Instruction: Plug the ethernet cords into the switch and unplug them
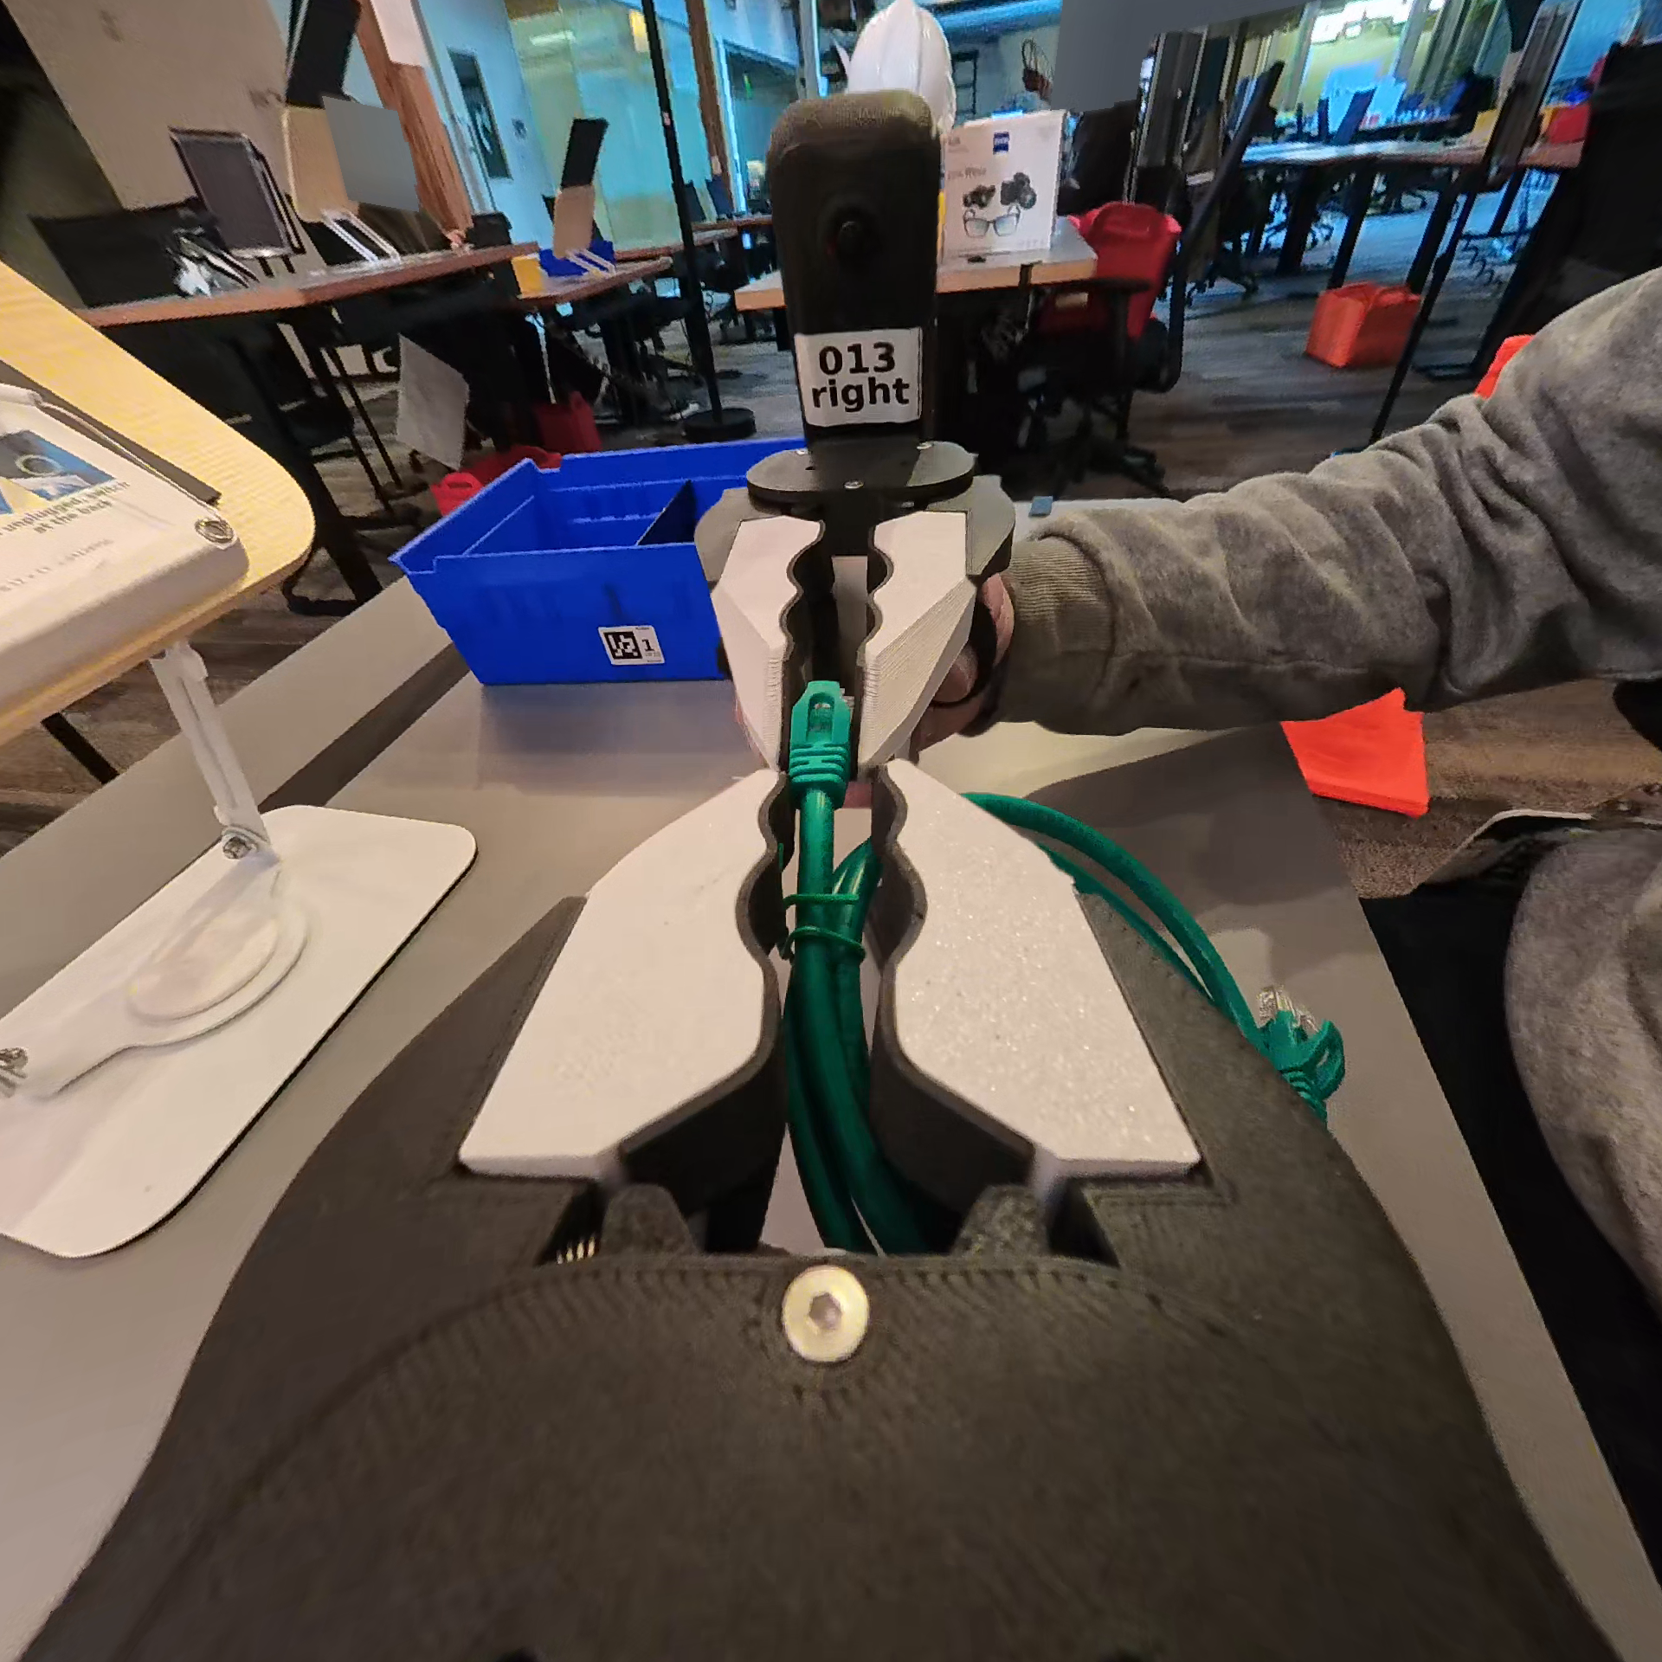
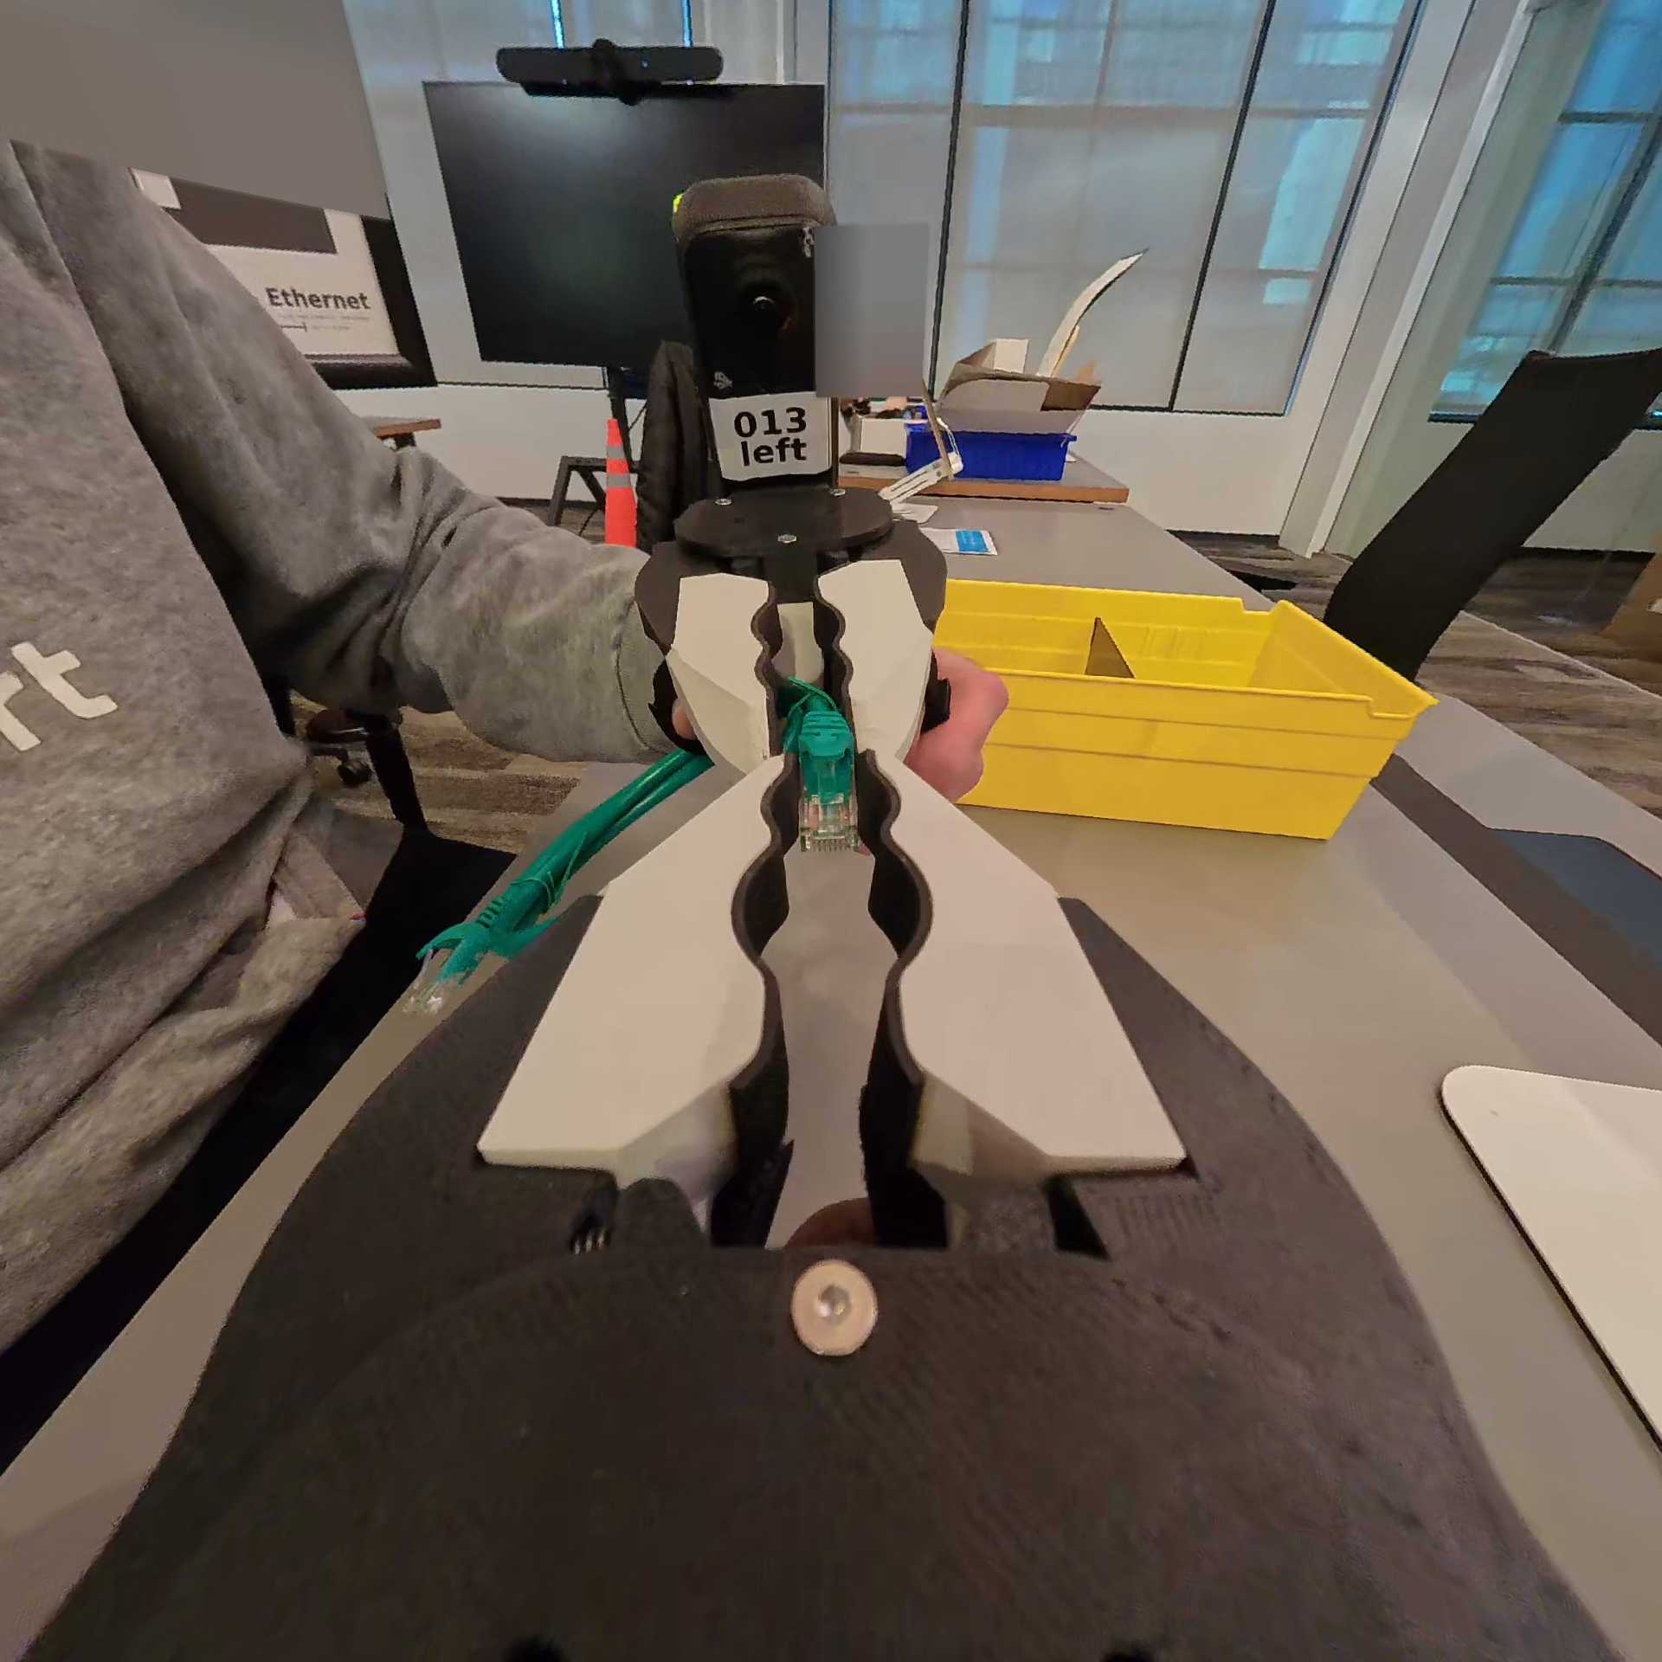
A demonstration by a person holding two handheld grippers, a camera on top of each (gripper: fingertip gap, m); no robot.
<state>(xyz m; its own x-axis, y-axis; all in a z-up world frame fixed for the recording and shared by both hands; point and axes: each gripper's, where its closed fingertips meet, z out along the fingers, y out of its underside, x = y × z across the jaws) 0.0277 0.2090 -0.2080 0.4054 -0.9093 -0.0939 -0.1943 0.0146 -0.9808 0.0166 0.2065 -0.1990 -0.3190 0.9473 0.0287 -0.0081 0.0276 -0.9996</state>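
Note:
A green ethernet cable [image 1: 814, 1034], coiled and held by a thin tie, runs between my left gripper's [image 1: 829, 778] fingers, which are shut on the bundle. One green plug [image 2: 826, 791] sticks out past the left fingertips, its clear end pointing at the right camera. My right gripper [image 2: 820, 773] faces the left one tip to tip, with its fingertips closed around that plug. The plug also shows in the left wrist view [image 1: 820, 724]. The cable's other plug [image 1: 1295, 1034] hangs loose at the table's edge [image 2: 441, 967]. I see no switch ports in either view.
A blue bin [image 1: 558, 585] stands on the grey table [image 1: 558, 782] behind the right gripper. A yellow bin [image 2: 1169, 719] stands behind the left one. A white panel on a clear stand with a white base plate [image 1: 297, 944] is at my left. A person's grey sleeves hold both grippers. My two grippers' fingertips are within a few centimetres of each other. Left tips and right tips are each some 35 centimetres from the white base plate [image 1: 297, 944].

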